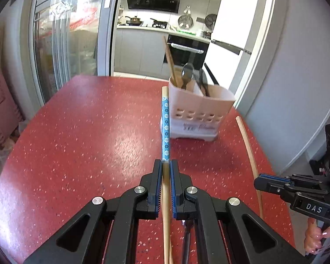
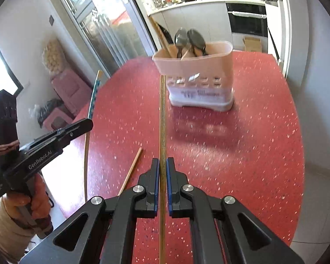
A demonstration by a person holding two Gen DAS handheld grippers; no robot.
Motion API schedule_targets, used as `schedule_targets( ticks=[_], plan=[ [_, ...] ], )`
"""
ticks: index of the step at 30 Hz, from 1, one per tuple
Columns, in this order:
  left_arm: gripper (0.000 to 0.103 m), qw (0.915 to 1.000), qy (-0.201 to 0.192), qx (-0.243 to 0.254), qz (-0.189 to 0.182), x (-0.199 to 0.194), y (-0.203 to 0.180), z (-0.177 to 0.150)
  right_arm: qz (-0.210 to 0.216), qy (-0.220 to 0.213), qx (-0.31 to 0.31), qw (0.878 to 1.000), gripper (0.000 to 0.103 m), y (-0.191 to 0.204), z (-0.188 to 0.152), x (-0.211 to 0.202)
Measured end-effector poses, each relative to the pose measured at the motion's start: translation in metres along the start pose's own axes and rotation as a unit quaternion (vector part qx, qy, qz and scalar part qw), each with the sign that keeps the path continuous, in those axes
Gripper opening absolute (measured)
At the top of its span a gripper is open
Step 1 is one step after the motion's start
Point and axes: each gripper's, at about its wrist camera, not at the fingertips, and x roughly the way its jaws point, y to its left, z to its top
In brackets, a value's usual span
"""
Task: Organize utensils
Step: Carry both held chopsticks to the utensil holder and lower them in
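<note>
Red speckled table [image 1: 88,132] before open kitchen doorway [image 1: 160,33]

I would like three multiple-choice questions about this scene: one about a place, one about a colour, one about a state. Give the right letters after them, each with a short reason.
1. Where do the dark spoons stand?
A. flat on the table
B. in the pale utensil holder
C. in the right gripper

2. What colour is the table?
A. red with light specks
B. plain white
C. green

3. What is the state of the left gripper?
A. wide open, with nothing in it
B. shut on a spoon
C. shut on the blue-patterned chopstick

Answers:
1 B, their bowls rise above the holder's rim.
2 A, the speckled red top shows in both views.
3 C, the chopstick passes between the closed fingers.
</note>
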Motion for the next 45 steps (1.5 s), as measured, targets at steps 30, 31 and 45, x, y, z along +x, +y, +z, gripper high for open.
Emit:
schedule_targets(
  ticks=[30,31,45],
  plan=[
    [0.036,0.9914,-0.123,0.006,-0.043,0.044,-0.031,0.158,-0.005,-0.135,0.011,0.991,0.006,-0.035,0.155,-0.015],
    [0.036,0.9910,-0.127,0.005,-0.042,0.047,-0.031,0.163,-0.006,-0.141,0.010,0.990,0.006,-0.037,0.159,-0.014],
    [0.036,0.9855,-0.165,-0.020,-0.033,0.112,-0.033,0.215,-0.041,-0.213,-0.039,0.975,0.006,-0.045,0.229,0.032]
  ],
)
